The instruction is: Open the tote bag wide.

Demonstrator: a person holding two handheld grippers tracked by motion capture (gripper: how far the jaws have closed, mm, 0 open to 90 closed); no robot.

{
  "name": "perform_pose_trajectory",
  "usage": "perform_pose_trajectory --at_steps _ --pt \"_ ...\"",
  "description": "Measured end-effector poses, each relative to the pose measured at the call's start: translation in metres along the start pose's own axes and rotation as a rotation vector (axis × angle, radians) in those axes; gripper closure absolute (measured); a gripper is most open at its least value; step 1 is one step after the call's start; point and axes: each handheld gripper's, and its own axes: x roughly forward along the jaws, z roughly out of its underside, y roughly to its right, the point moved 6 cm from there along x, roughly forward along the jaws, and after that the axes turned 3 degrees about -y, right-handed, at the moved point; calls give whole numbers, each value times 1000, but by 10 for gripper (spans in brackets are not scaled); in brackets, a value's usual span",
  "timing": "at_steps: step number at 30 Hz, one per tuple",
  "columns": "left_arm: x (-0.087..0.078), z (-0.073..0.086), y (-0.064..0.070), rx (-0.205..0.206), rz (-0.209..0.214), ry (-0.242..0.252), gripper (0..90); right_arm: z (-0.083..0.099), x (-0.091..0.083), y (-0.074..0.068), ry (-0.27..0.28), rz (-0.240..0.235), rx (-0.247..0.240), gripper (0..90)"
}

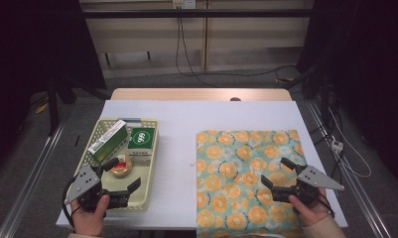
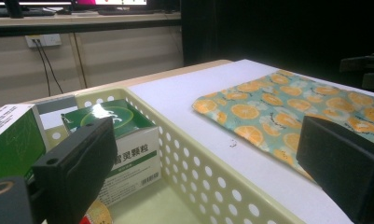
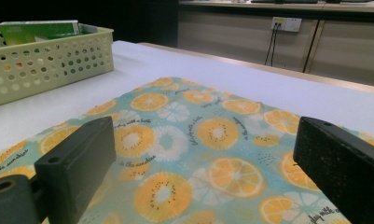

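Overhead, the left tool (image 1: 121, 177) gapes empty over the perforated cream plastic basket (image 1: 152, 163), nearest the round red-topped tin (image 1: 121, 167) at twelve o'clock. Alongside, its view shows the green-and-white box (image 2: 128, 144) ahead. Opposite, the right tool (image 3: 203, 186) hangs open, empty, over the orange-print cloth (image 3: 212, 135).

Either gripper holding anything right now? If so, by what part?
Nothing is held. The left gripper is open over the basket; the right gripper is open above the cloth, with nothing between its jaws.
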Motion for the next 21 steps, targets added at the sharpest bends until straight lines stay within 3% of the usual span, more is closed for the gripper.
perform_pose_trajectory --at_steps 9,16,18,20,21 --pt "0 0 0 -1 0 -1 49 -1 6 -2 -50 -8 -20 45" --pt "0 -1 0 -1 -1 -1 49 -14 25 -15 -115 -31 -28 38" --pt "0 0 0 -3 -1 -1 49 -20 37 -27 -161 -53 -25 41" --pt "0 0 0 -6 2 -2 49 -21 42 -33 -172 -60 -41 43" --pt "1 1 0 -6 2 -4 49 -23 52 -45 -195 -85 -65 47"
